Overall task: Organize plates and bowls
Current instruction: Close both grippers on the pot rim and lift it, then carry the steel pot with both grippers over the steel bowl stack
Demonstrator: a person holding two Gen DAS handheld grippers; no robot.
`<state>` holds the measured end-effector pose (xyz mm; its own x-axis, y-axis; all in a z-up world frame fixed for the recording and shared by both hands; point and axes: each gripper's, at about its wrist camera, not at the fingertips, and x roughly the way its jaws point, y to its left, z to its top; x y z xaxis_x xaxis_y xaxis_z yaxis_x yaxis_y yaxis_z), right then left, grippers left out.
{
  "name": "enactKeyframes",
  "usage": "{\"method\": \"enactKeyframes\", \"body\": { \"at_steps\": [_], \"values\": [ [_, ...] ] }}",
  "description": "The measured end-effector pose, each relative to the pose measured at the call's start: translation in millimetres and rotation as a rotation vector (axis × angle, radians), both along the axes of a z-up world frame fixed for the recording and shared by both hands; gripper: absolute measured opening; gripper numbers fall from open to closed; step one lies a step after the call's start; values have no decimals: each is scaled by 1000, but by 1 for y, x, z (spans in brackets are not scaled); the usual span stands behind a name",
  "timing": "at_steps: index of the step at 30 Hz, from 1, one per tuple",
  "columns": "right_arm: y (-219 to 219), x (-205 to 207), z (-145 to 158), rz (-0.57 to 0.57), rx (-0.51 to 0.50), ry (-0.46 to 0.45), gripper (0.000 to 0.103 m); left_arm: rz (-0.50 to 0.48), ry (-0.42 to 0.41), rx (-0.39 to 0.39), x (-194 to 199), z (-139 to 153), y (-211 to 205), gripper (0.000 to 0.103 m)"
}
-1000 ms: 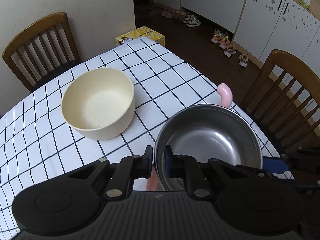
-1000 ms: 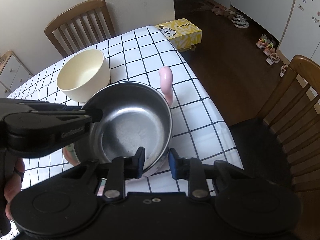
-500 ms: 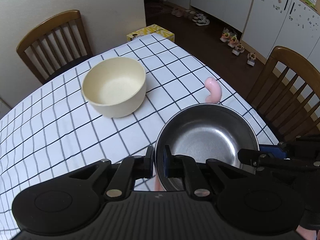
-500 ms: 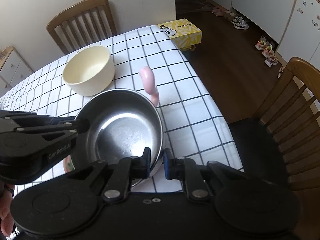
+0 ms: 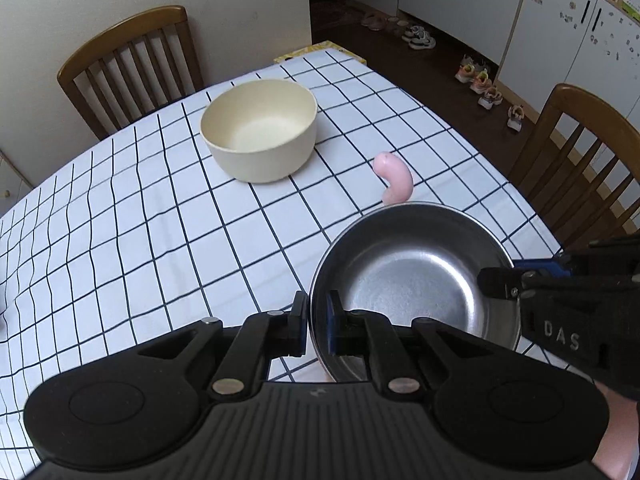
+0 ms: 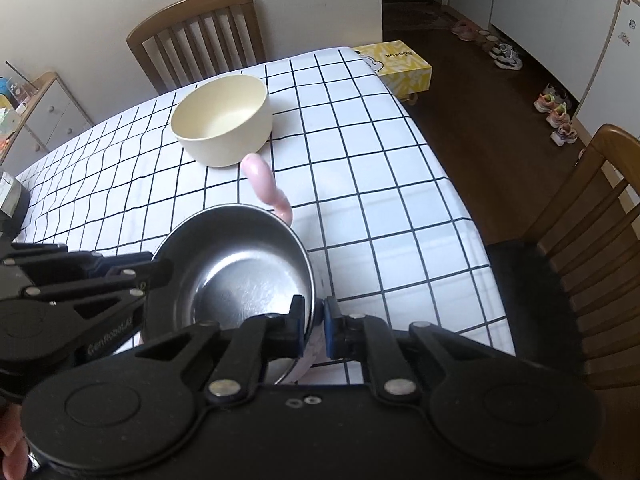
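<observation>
A steel bowl with a pink curved handle at its far rim hangs just above the checked tablecloth, held between both grippers. My left gripper is shut on the bowl's left rim. The jaws of my right gripper are closing tight on the near right rim, and the pads press on it. Each gripper shows in the other's view: the right gripper and the left gripper. A cream bowl stands empty farther back on the table, also seen as the cream bowl.
Wooden chairs stand behind the table and at its right side. A yellow box sits on the floor past the far corner, with shoes along white cabinets. A dark object lies at the table's left edge.
The right gripper's jaws have closed onto the steel bowl's rim. Both grippers and the steel bowl have drawn back from the cream bowl, which now lies farther off.
</observation>
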<state>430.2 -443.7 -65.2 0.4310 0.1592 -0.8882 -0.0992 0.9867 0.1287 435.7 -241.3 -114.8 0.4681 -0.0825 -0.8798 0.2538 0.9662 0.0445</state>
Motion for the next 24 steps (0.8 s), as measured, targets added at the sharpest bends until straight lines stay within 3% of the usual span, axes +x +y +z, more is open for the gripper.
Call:
{"method": "enactKeyframes", "body": {
  "at_steps": [9, 24],
  "values": [
    [-4, 1, -5, -9, 9, 25, 9, 69, 83, -109, 11, -18, 9, 9],
    [-8, 2, -8, -13, 11, 33, 9, 123, 79, -181, 15, -25, 15, 10]
  ]
}}
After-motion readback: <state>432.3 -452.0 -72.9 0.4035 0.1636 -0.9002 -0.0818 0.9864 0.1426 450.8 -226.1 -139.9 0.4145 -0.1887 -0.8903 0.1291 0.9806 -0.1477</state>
